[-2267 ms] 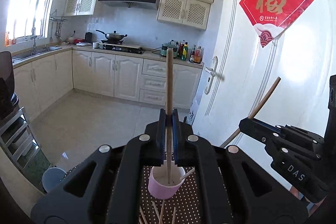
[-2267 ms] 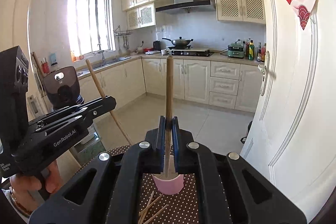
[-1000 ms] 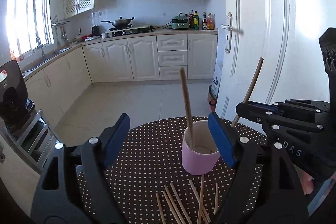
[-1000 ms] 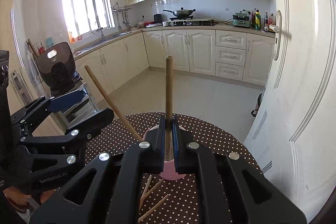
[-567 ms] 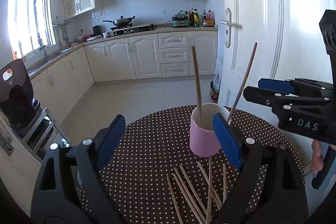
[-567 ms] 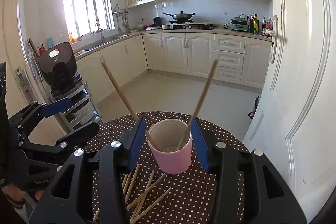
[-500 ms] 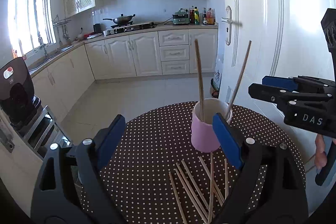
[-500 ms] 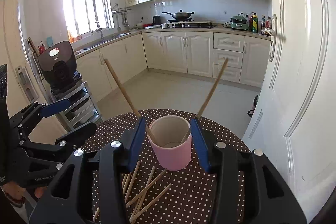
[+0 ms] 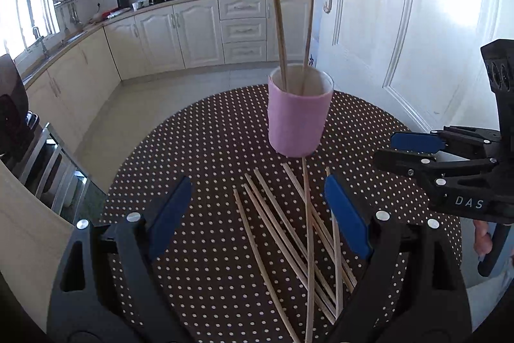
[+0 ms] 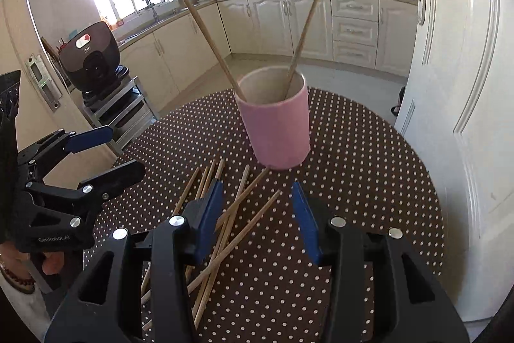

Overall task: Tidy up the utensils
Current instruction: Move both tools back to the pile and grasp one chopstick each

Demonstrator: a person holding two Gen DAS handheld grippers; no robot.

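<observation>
A pink cup (image 9: 298,121) (image 10: 278,130) stands on the round brown dotted table (image 9: 205,150) (image 10: 359,169). Two wooden chopsticks (image 9: 277,21) (image 10: 205,31) lean inside it. Several loose chopsticks (image 9: 282,230) (image 10: 231,224) lie fanned out on the cloth in front of the cup. My left gripper (image 9: 257,211) hovers open above this pile, touching nothing. My right gripper (image 10: 257,211) is open too, and its left pad is over some of the loose chopsticks without gripping any. Each gripper shows in the other's view, the right gripper (image 9: 414,150) and the left gripper (image 10: 93,150).
A black appliance (image 10: 91,60) sits on a metal rack just left of the table. A white door (image 10: 465,85) stands close on the right. Kitchen cabinets (image 9: 199,34) line the far wall. A person's hand (image 10: 48,266) holds the left gripper's handle.
Both grippers let go of a chopstick, which now stands in the cup; the right opened last. Both then sank and tilted down toward the loose chopsticks on the table.
</observation>
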